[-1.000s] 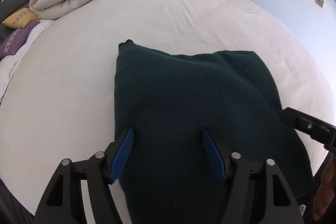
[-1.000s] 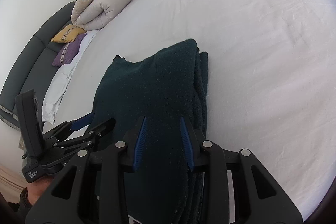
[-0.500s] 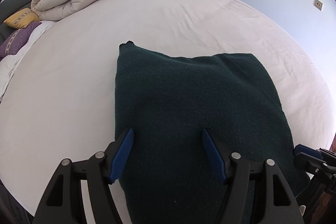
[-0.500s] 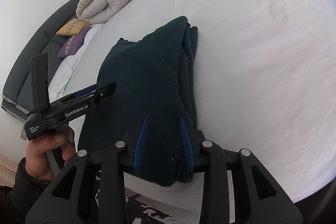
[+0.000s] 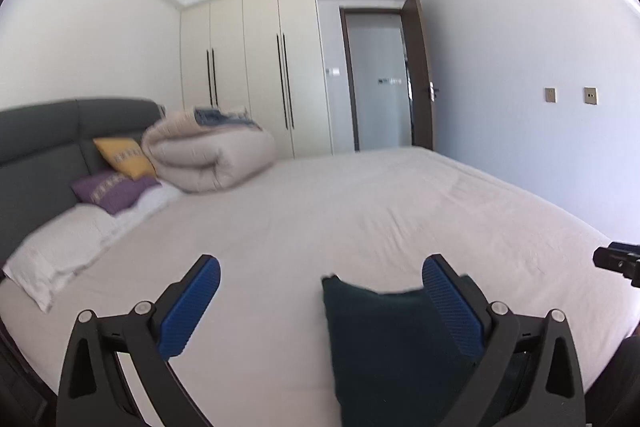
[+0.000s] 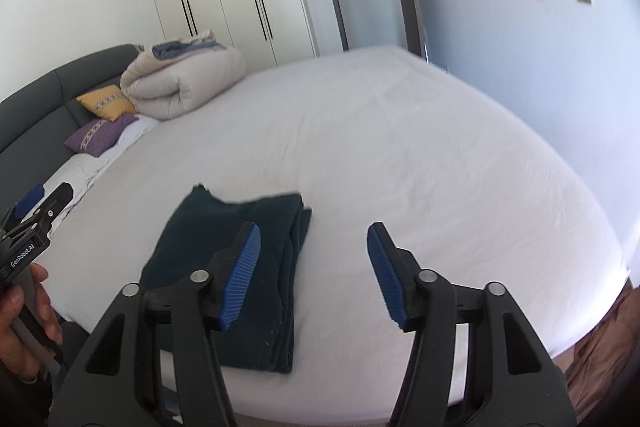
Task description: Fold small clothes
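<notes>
The dark green sweater (image 6: 236, 267) lies folded into a neat rectangle on the white bed (image 6: 400, 155), near its front edge, layered fold edges along its right side. The right tool (image 6: 314, 273) hangs above the bed with its blue pads spread wide, gripping nothing. The left tool (image 5: 320, 301) is likewise wide open and empty, the sweater below its right finger. A rolled duvet (image 6: 184, 83) and two cushions (image 6: 100, 119) sit by the grey headboard (image 5: 40, 147).

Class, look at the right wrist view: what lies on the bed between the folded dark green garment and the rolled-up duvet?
Nothing: in the right wrist view, only bare white sheet separates the garment from the duvet.
</notes>
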Available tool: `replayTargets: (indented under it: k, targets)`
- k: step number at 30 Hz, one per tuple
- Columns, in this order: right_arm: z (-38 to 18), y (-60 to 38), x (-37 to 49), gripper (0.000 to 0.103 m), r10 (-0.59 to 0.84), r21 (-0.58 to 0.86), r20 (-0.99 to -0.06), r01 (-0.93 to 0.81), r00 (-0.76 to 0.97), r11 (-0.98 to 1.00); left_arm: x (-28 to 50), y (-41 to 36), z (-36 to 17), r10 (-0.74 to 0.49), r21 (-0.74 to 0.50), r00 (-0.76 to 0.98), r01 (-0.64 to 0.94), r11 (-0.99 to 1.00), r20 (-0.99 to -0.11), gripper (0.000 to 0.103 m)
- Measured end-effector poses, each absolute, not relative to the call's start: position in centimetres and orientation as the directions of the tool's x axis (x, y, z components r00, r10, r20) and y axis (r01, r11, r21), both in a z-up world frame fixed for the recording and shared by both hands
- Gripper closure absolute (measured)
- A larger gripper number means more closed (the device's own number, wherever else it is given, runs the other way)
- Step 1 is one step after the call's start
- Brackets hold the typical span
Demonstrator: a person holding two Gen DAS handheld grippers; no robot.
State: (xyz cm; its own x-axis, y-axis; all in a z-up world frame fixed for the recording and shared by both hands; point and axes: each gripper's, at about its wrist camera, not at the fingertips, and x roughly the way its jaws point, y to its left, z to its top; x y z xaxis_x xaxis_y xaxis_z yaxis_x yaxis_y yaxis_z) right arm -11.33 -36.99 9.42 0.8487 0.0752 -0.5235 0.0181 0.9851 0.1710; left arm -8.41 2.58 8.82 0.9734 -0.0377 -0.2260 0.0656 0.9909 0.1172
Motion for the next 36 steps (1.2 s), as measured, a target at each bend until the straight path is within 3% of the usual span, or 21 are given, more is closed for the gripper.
replayTargets:
  k: [3,5,8,11,16,25,36]
  targets:
    - [13.4,-36.0,-13.5,0.009,0.033,0.136,-0.367,0.018,0.93,0.991,-10.4,2.7,12.9,0.032,0.136,0.992,-0.015,0.991,-0.122,0.0]
    - [15.8,-35.4,-15.4,0.0,0.003,0.117,-0.226,0.024,0.974,0.993,-11.5,2.8,15.4,0.054,0.125,0.995,-0.044,0.991,-0.081,0.0]
    - [18.9,-34.9,-17.6,0.0,-0.009,0.091,-0.072,0.016,0.997,0.996,-13.0,3.7,17.6,0.052,0.076,0.998,-0.05,0.996,-0.035,0.0]
    - [21.4,-34.9,-18.6,0.0,0.009,0.101,-0.016,-0.007,1.0,0.995,-13.7,3.8,18.5,0.046,0.105,0.999,-0.044,0.994,-0.014,0.0]
    - [23.2,-35.1,-19.6,0.0,-0.004,0.114,0.023,0.001,1.0,0.994,-11.8,4.1,17.5,0.078,0.099,0.982,-0.061,0.993,-0.174,0.0]
    - [22.0,-33.8,-19.1,0.0,0.057,0.05,-0.079,-0.053,0.995,0.997,-9.4,4.0,11.6,0.024,0.052,0.902,-0.002,0.999,-0.431,0.0]
    - [11.7,-31.4,-14.0,0.0,0.062,0.052,-0.469,-0.042,0.881,0.998,-8.0,3.4,3.1,0.029,0.057,0.725,0.015,0.998,-0.688,0.0]
